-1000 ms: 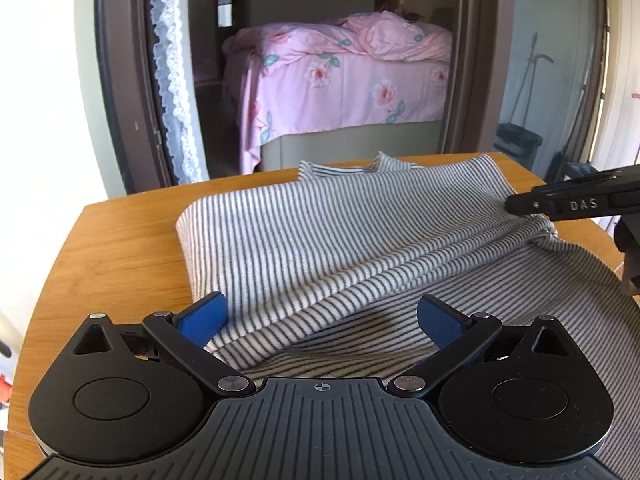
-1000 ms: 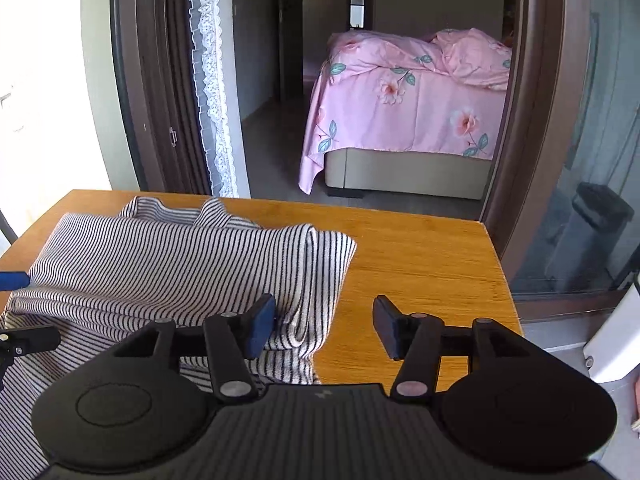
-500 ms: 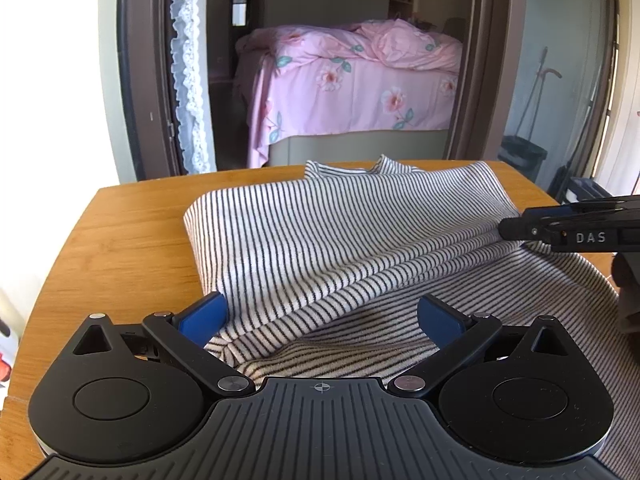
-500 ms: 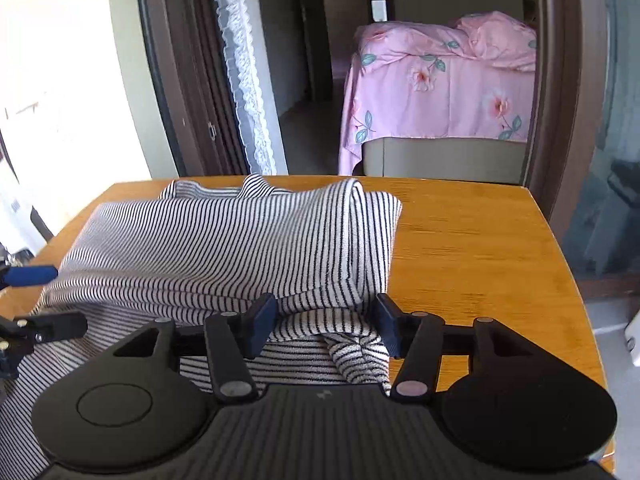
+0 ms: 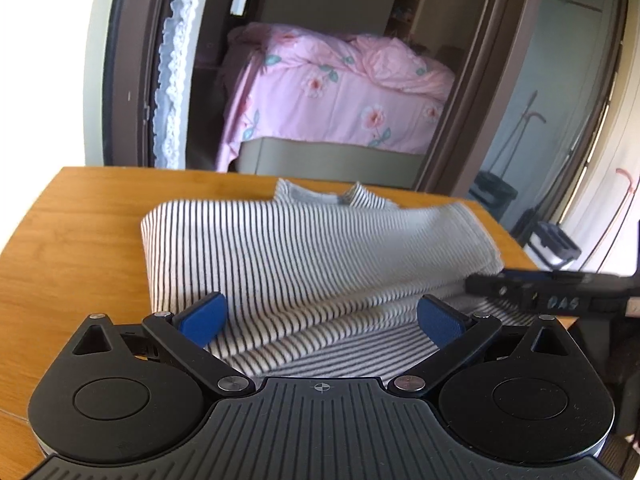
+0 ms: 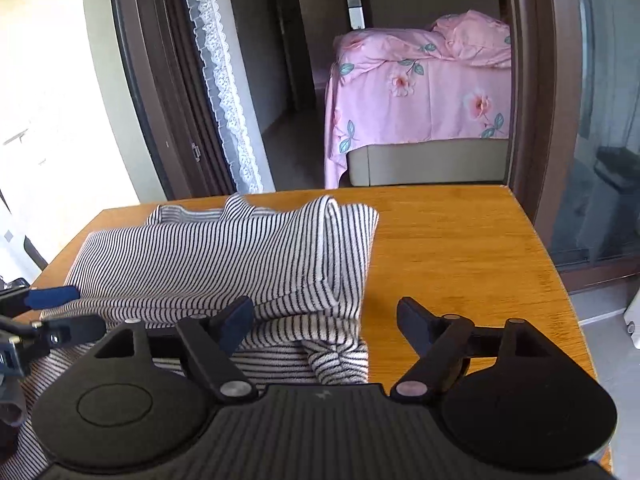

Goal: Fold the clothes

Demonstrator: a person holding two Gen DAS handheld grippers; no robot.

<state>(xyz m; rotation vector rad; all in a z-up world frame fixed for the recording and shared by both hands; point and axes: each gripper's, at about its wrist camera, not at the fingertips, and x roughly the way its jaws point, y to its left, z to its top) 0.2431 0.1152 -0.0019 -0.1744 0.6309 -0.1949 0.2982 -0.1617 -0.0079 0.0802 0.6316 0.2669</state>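
Observation:
A black-and-white striped top [image 5: 304, 256] lies partly folded on the wooden table [image 5: 72, 240], collar at the far edge. Its sides are folded inward and it rumples near me. My left gripper [image 5: 320, 316] is open, its blue pads low over the near left part of the top, holding nothing. My right gripper [image 6: 326, 316] is open over the top's near right corner [image 6: 340, 352], holding nothing. The top also shows in the right wrist view [image 6: 224, 256]. The right gripper's fingers [image 5: 552, 292] show at the right of the left wrist view.
The table's right part [image 6: 452, 248] is bare wood, with its edge dropping to the floor. Behind the table a doorway with a lace curtain [image 6: 224, 92] opens onto a bed with a pink floral cover [image 6: 420, 80]. A dark bin [image 5: 496, 196] stands at the right.
Both grippers have moved forward and tipped up over the top. The right gripper has shifted left onto the top's right corner. The fabric's right side looks more bunched.

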